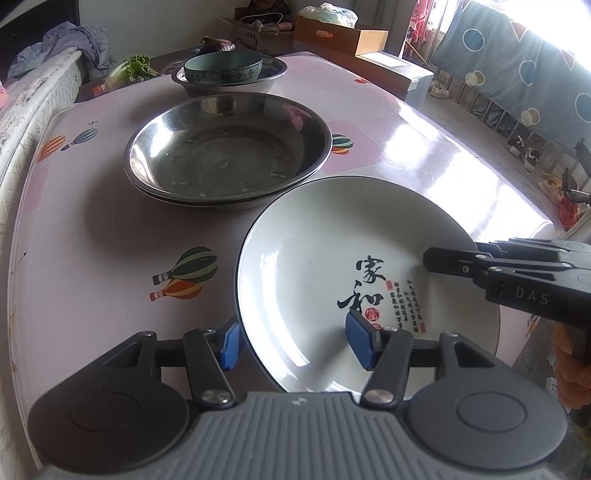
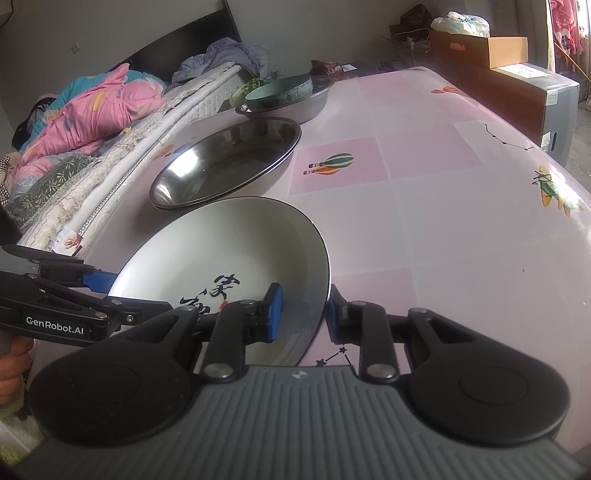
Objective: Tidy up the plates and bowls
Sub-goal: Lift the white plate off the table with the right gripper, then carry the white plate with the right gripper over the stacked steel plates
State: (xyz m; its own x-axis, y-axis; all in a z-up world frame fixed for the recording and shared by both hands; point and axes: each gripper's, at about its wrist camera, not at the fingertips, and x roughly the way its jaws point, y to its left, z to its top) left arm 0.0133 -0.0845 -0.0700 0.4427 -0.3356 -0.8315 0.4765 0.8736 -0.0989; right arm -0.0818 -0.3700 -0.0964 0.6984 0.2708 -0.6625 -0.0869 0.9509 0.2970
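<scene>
A white ceramic plate (image 1: 314, 266) with black calligraphy sits near the table's front edge; it also shows in the right wrist view (image 2: 221, 251). My left gripper (image 1: 291, 345) is open, its blue pads straddling the plate's near-left rim. My right gripper (image 2: 304, 310) straddles the plate's right rim, pads close on each side; in the left wrist view its fingers (image 1: 454, 262) reach over the rim. Behind the plate is a stack of steel plates (image 1: 227, 151), also in the right wrist view (image 2: 229, 162). Farther back a teal bowl (image 1: 223, 66) sits in a steel basin (image 1: 258, 79).
The pink patterned table (image 1: 110, 240) fills both views. A bed with quilts (image 2: 92, 122) runs along its left side. Cardboard boxes (image 1: 340, 35) and a grey case (image 2: 546, 99) stand beyond the far right. Vegetables (image 1: 136, 68) lie at the far left corner.
</scene>
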